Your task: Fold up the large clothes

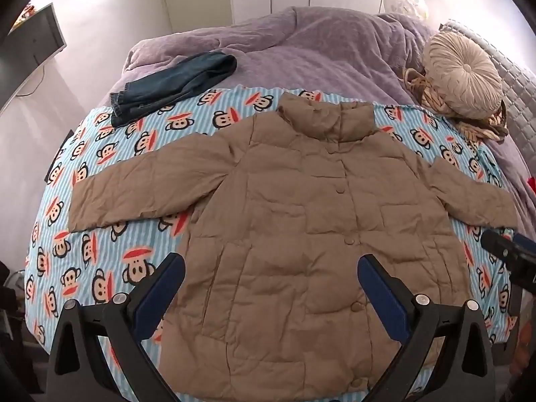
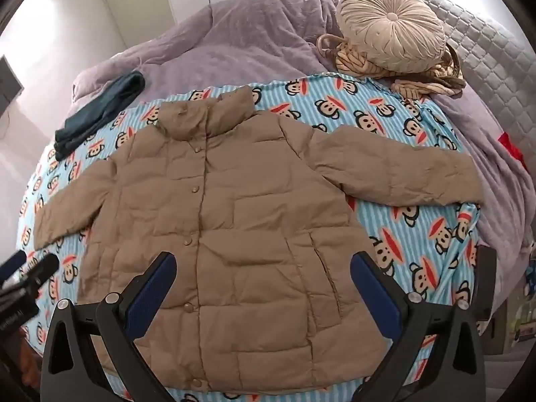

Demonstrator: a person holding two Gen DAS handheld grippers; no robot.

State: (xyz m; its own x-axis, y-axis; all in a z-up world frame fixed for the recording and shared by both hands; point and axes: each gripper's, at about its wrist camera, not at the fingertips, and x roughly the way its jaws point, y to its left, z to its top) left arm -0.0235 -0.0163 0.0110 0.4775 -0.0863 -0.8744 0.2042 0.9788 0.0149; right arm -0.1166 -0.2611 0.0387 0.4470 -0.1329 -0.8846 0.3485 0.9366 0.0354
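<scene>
A tan quilted jacket (image 1: 301, 221) lies flat and buttoned on a blue striped sheet printed with monkey faces (image 1: 100, 154), collar at the far side and both sleeves spread outward. My left gripper (image 1: 271, 268) hovers open above the jacket's lower half with nothing between its blue pads. In the right wrist view the same jacket (image 2: 234, 221) fills the middle, and my right gripper (image 2: 264, 266) also hangs open over its lower part, empty. Each gripper shows at the edge of the other's view, the right gripper (image 1: 509, 254) and the left gripper (image 2: 30, 268).
Folded dark blue jeans (image 1: 174, 83) rest at the far left on the purple blanket (image 1: 301, 43). A round beige cushion (image 1: 462, 73) sits on a knotted throw at the far right. White doors and a wall stand behind the bed.
</scene>
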